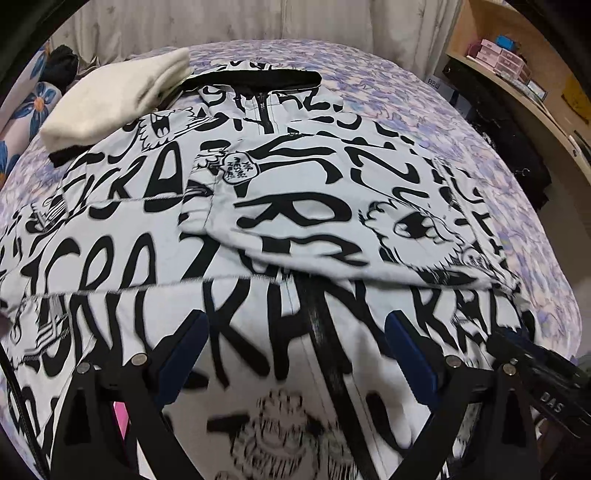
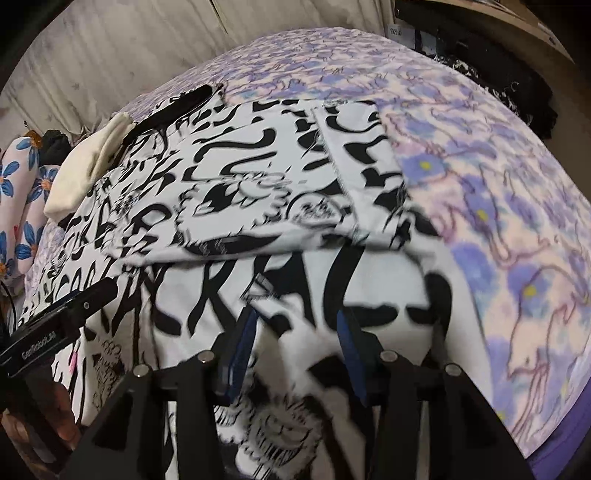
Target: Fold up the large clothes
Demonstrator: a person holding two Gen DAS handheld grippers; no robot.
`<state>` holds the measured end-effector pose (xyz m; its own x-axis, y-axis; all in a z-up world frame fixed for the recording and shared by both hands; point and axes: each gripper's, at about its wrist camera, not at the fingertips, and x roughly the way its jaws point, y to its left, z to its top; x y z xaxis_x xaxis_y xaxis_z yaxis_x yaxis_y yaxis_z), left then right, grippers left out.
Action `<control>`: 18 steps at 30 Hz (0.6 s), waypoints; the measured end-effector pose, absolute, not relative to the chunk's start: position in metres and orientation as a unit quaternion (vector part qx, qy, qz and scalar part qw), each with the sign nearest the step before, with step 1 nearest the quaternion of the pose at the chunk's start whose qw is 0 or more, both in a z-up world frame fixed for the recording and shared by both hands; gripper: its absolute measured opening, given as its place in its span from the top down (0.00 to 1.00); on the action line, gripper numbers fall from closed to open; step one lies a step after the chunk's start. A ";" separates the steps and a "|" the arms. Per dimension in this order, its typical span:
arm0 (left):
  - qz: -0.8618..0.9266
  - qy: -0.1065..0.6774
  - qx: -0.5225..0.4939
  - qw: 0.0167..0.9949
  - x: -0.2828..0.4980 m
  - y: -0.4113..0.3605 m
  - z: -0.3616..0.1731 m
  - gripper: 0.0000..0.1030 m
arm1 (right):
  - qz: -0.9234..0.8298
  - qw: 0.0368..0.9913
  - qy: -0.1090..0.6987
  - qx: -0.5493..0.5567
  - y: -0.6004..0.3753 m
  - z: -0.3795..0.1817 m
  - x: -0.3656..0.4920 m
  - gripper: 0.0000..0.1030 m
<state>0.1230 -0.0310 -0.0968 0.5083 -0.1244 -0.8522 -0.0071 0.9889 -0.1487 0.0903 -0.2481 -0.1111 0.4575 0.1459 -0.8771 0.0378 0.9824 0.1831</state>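
A large white jacket (image 1: 155, 258) with black graffiti lettering lies spread on the purple floral bed (image 1: 406, 96), its black collar (image 1: 255, 79) at the far end. One sleeve (image 1: 332, 221) is folded across its front. My left gripper (image 1: 299, 350) hovers over the zip in the lower front, jaws wide open and holding nothing. In the right wrist view my right gripper (image 2: 295, 350) is over the jacket's right side (image 2: 332, 295). Its blue pads (image 2: 242, 343) stand apart, with a blurred ridge of cloth between them that they do not visibly press.
A folded cream cloth (image 1: 110, 99) lies on the jacket's far left shoulder. A flower-print pillow (image 2: 22, 206) sits further left. A wooden shelf (image 1: 517, 85) with pink boxes and a dark hanging cloth (image 1: 509, 158) border the bed's right edge. A pale curtain (image 1: 221, 22) is behind.
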 end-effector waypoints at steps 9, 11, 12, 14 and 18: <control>-0.050 0.482 -0.098 0.869 0.072 0.006 -0.071 0.08 | 0.068 0.853 0.511 0.080 -0.217 -0.092 0.062 0.56; -0.051 0.477 -0.107 0.871 0.060 0.015 -0.068 0.08 | 0.079 0.856 0.506 0.073 -0.206 -0.086 0.056 0.56; -0.048 0.474 -0.108 0.873 0.055 0.018 -0.067 0.08 | 0.083 0.857 0.505 0.069 -0.203 -0.083 0.054 0.56; -0.042 0.464 -0.111 0.878 0.041 0.030 -0.063 0.08 | 0.092 0.858 0.502 0.059 -0.192 -0.078 0.050 0.56; -0.020 0.464 -0.099 0.880 0.021 0.057 -0.062 0.08 | 0.110 0.858 0.499 0.042 -0.172 -0.071 0.043 0.56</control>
<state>0.0213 0.0566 -0.0616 0.5691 -0.1280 -0.8122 -0.0560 0.9795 -0.1936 0.0429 -0.1715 -0.0708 0.4769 0.2308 -0.8481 -0.1466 0.9723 0.1822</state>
